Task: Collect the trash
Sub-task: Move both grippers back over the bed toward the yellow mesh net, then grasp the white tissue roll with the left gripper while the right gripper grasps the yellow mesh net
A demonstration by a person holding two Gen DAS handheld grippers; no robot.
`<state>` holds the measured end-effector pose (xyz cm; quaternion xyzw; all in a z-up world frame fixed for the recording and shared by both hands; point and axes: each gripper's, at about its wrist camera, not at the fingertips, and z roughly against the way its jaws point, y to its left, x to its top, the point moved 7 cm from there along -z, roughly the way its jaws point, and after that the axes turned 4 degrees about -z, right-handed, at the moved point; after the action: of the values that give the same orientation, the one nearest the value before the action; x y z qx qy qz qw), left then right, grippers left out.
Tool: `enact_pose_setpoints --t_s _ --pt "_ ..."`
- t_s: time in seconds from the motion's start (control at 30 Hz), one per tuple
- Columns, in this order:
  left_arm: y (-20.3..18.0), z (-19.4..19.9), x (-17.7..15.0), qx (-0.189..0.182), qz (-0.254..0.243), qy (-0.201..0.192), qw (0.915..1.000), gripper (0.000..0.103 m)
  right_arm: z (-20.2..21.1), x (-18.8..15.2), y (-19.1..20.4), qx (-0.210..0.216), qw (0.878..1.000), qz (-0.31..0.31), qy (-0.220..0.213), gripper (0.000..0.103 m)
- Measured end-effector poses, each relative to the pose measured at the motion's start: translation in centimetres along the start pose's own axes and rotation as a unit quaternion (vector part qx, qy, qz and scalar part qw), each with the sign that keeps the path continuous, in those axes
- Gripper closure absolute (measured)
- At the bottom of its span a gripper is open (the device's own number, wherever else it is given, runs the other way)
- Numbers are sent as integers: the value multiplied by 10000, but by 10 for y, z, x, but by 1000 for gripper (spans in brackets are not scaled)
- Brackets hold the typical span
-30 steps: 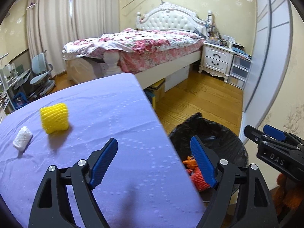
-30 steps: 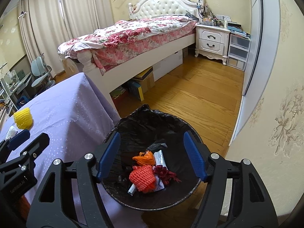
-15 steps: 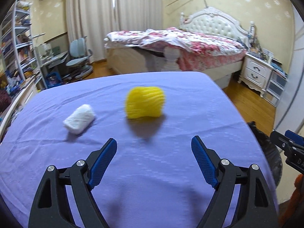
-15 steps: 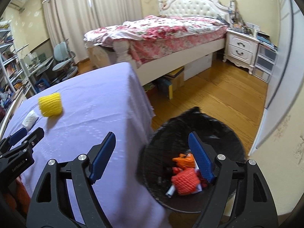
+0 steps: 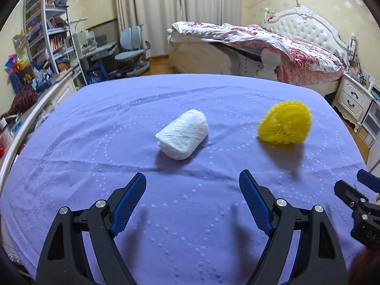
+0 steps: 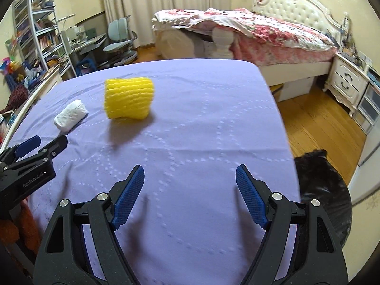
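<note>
A bedroom desk under a lilac cloth (image 5: pixel 95 142) carries two scraps. The white paper wad (image 5: pixel 182 134) lies near the middle, and the yellow foam net (image 5: pixel 285 123) sits apart to its right. The left claw (image 5: pixel 192 201) hovers above the cloth just short of the wad, jaws wide and empty. The right claw (image 6: pixel 190 194) hangs over bare cloth, its jaws having just been opening, nothing between them. The black-lined bin (image 6: pixel 325 190) stands on the floor off the desk's right edge.
</note>
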<state>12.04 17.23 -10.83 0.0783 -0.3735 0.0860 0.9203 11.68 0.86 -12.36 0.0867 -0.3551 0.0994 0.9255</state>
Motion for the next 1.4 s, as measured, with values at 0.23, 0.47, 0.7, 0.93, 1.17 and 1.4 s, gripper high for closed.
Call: enact_pose_setpoints --t_s 0.23,0.47,0.7,0.93,1.17,1.4 --pt "16 -15 10 92 -46 46 9999 23 -21 10 39 166 9995 226 138 25" --pt "26 -29 17 30 -91 137 9999 23 -39 21 61 226 9991 299 207 25" --pt "32 -37 24 -65 -178 165 9997 23 -50 30 70 246 9990 298 232 25" --pt "32 -42 28 -255 -371 174 9988 24 -59 40 76 248 9990 301 229 25" --pt "29 -48 28 -511 -500 278 9971 38 -68 49 79 236 9991 272 223 25" --pt "19 -48 26 -824 -664 300 9939 58 -73 53 83 240 9987 359 257 31"
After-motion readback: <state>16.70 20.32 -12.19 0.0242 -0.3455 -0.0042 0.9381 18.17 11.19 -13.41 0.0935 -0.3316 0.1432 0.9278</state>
